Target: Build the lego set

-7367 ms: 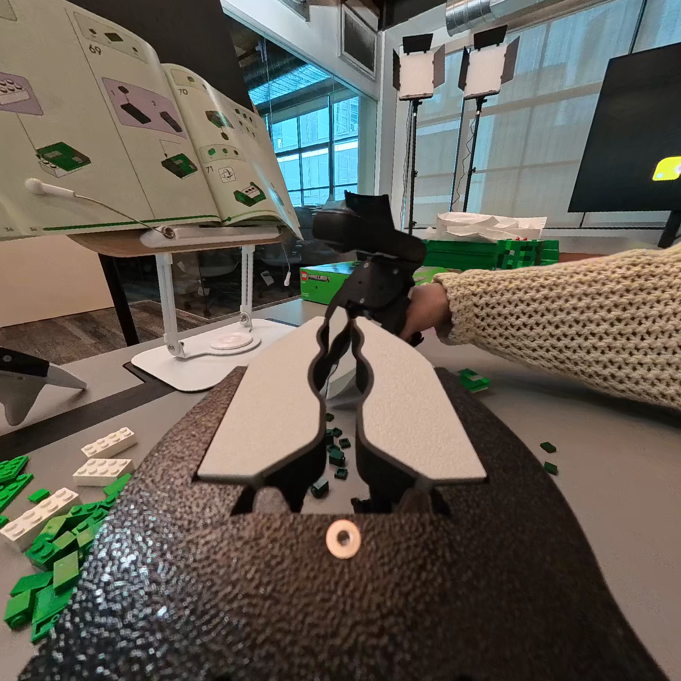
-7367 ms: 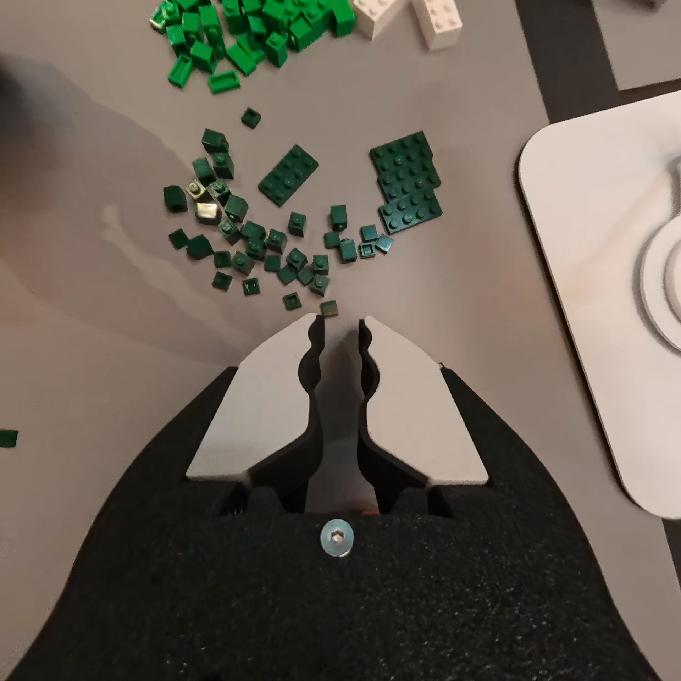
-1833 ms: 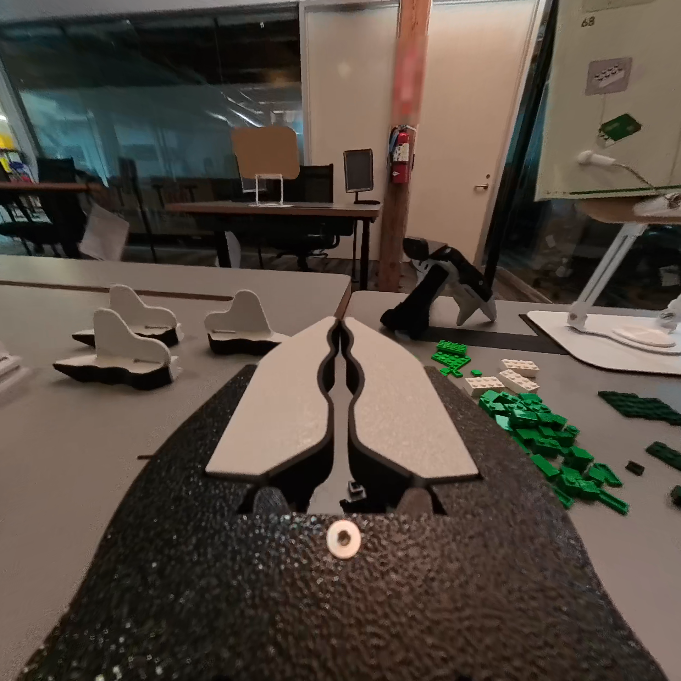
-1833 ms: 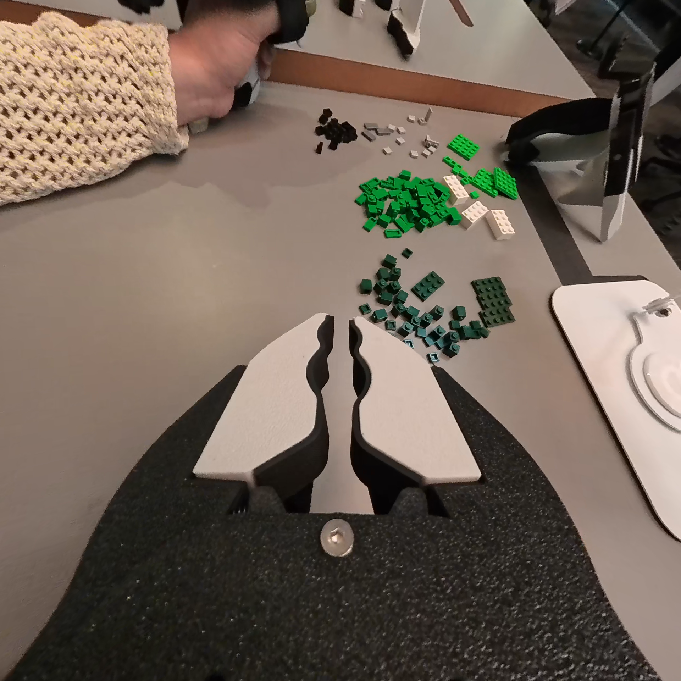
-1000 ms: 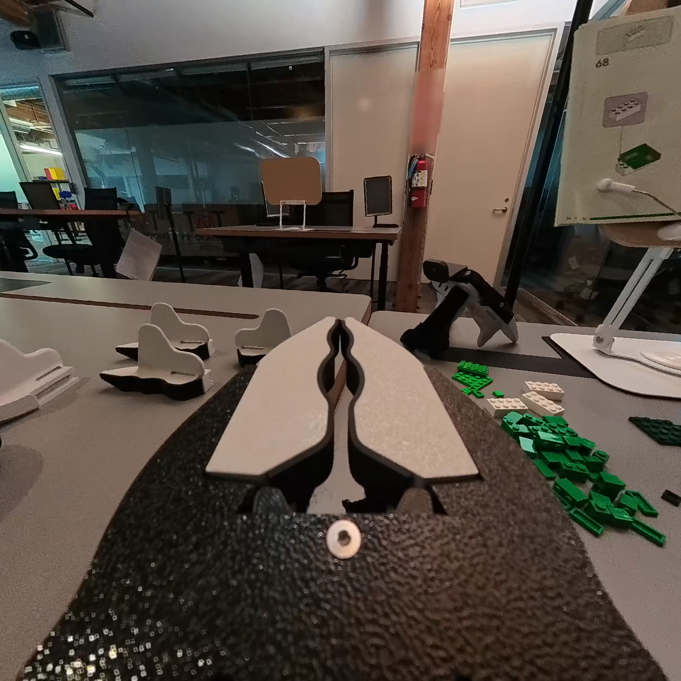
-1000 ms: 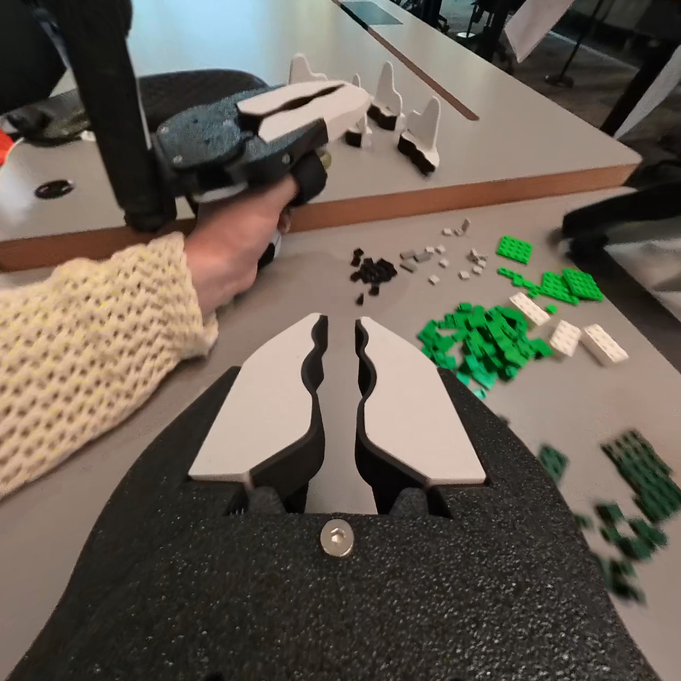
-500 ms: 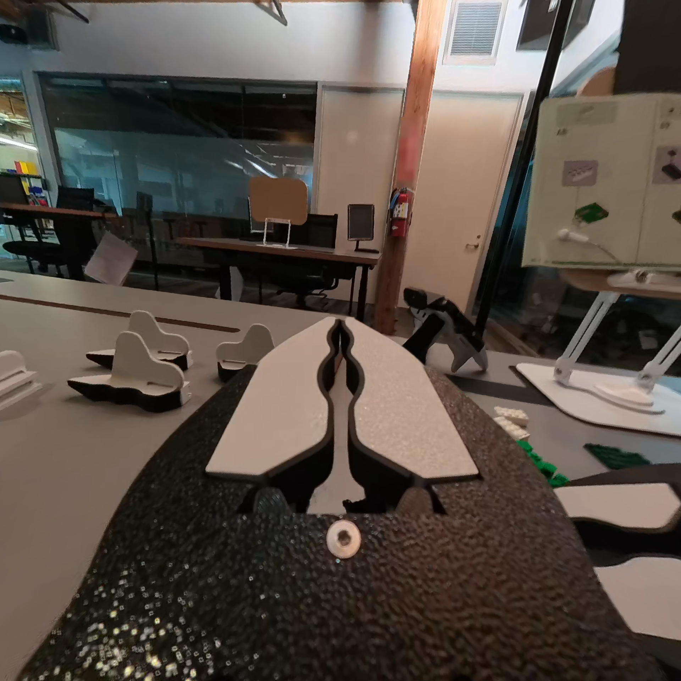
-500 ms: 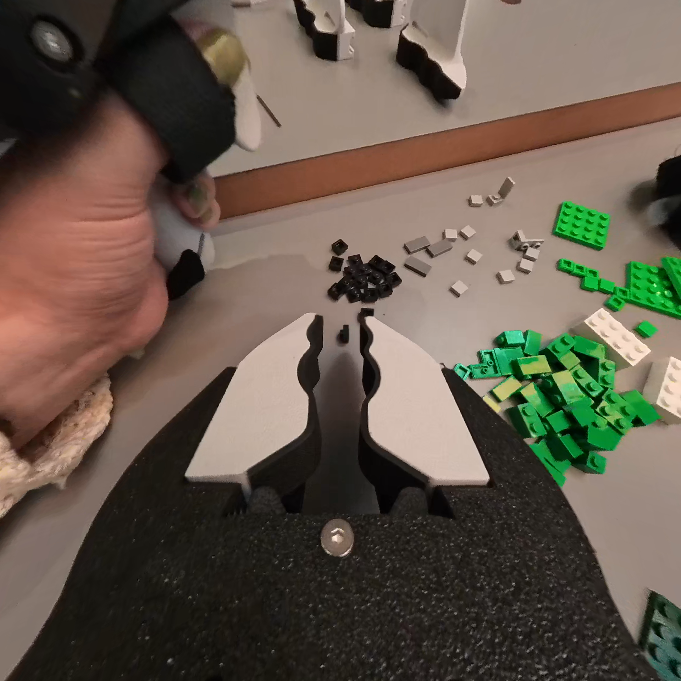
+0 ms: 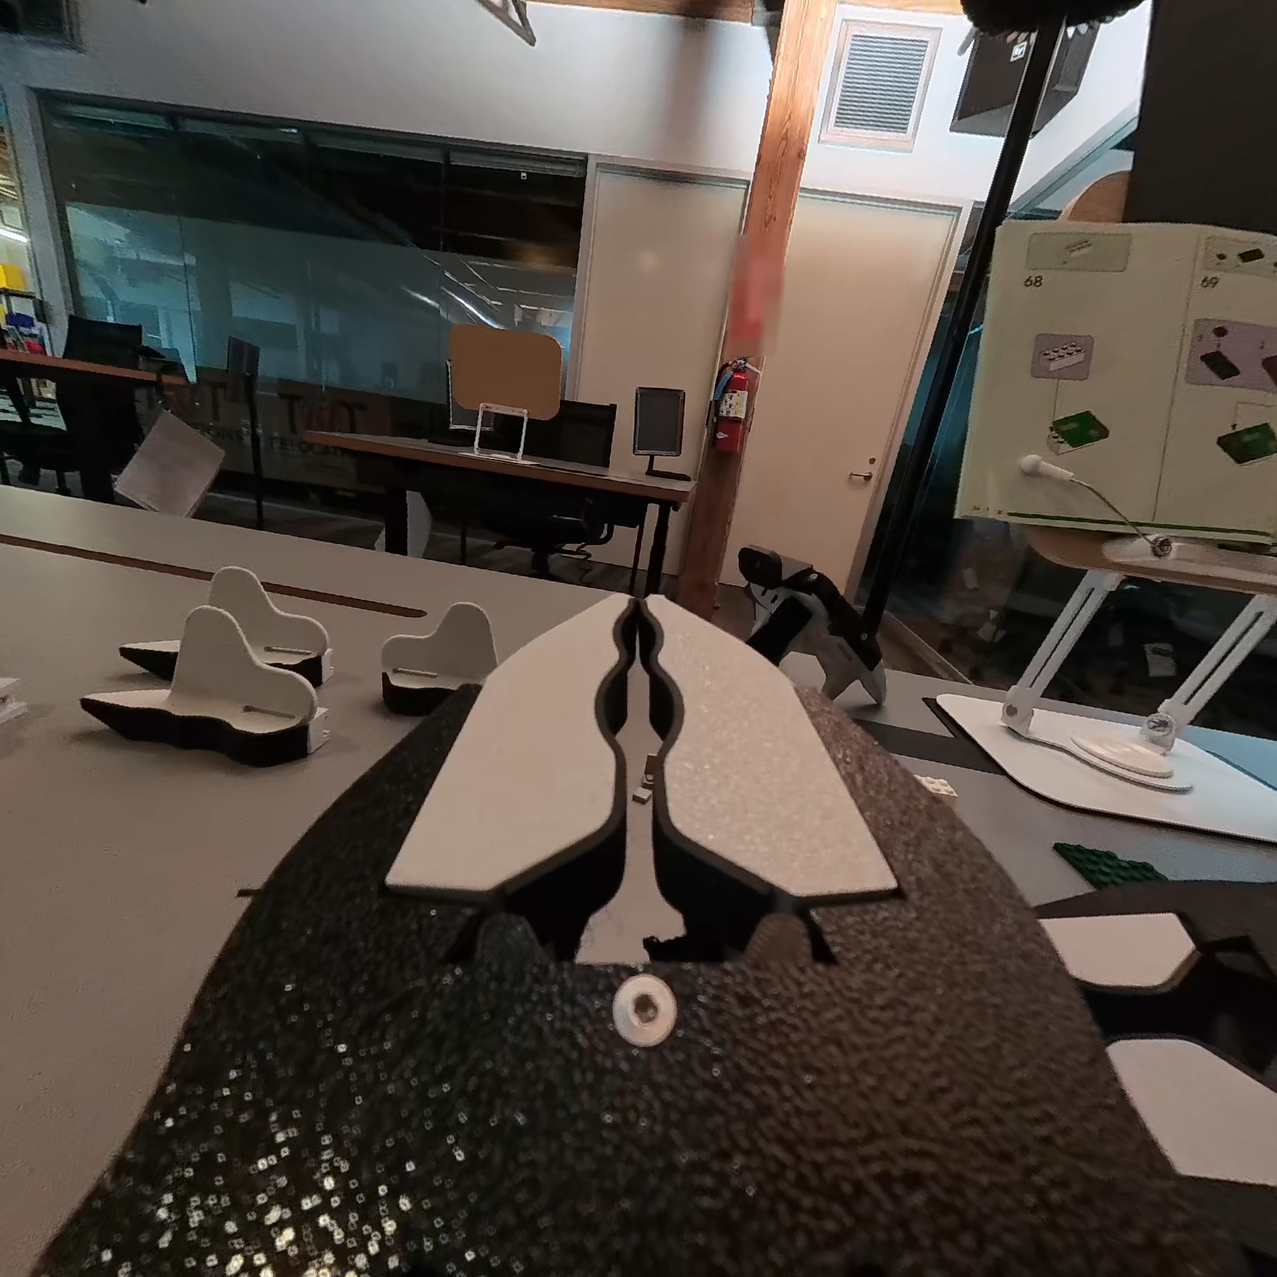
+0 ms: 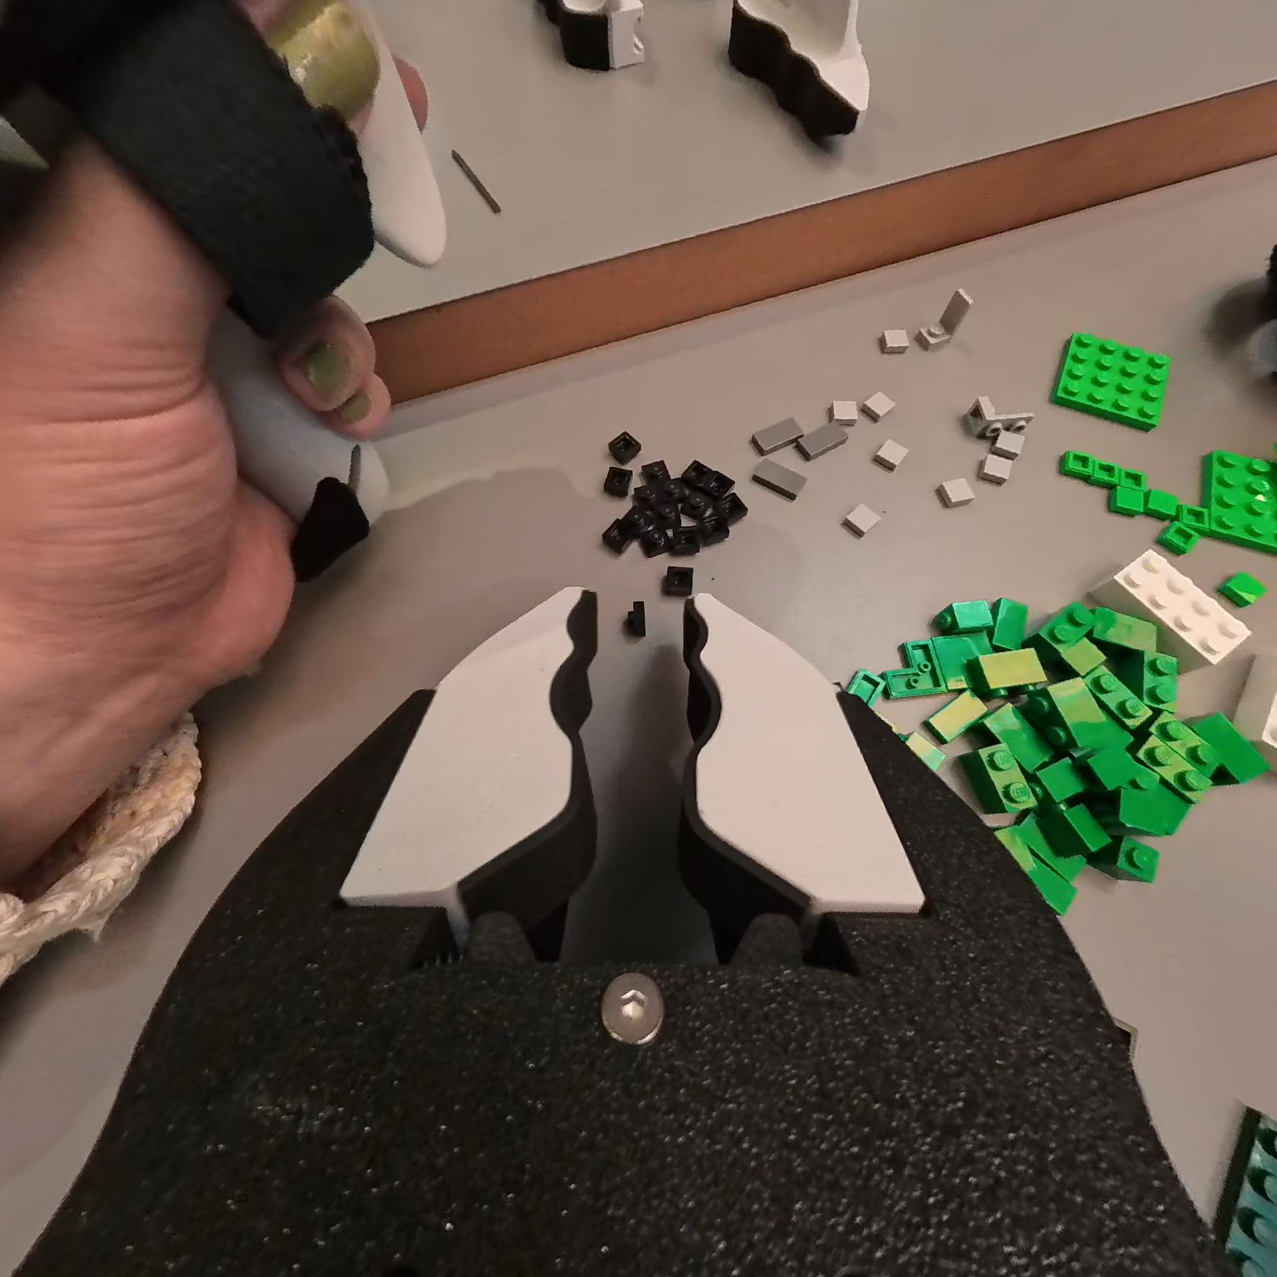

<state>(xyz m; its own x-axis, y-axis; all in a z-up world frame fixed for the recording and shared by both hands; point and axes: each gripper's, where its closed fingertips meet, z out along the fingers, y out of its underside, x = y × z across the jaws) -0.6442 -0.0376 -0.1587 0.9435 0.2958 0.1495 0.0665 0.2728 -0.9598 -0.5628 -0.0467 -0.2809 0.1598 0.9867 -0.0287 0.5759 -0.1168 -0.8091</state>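
Note:
In the right wrist view my right gripper (image 10: 639, 600) is open, low over the grey table. A tiny black piece (image 10: 636, 617) stands between its fingertips, apart from both. Another black piece (image 10: 678, 580) lies just beyond, then a pile of small black pieces (image 10: 674, 508). Grey tiles (image 10: 864, 456), a green brick pile (image 10: 1078, 746), white bricks (image 10: 1175, 615) and a green square plate (image 10: 1111, 380) lie to the right. My left gripper (image 9: 639, 607) is shut and empty, held above the table. A hand (image 10: 138, 484) holds it at the left of the right wrist view.
An open instruction booklet (image 9: 1119, 387) stands on a white stand (image 9: 1105, 746) at the right. Spare white gripper fingers (image 9: 242, 684) stand on the raised table at the left. A dark green plate (image 9: 1105, 864) lies near the stand. A black-and-white tool (image 9: 808, 622) lies beyond the left gripper. There is about 15 cm between the tips of the two grippers. The green square plate (image 10: 1111, 380) is about 15 cm from my right fingertips.
My right gripper has moved forward and down to the black pieces and opened a little wider. My left gripper has lifted and stayed shut, and the green pile has left its view.

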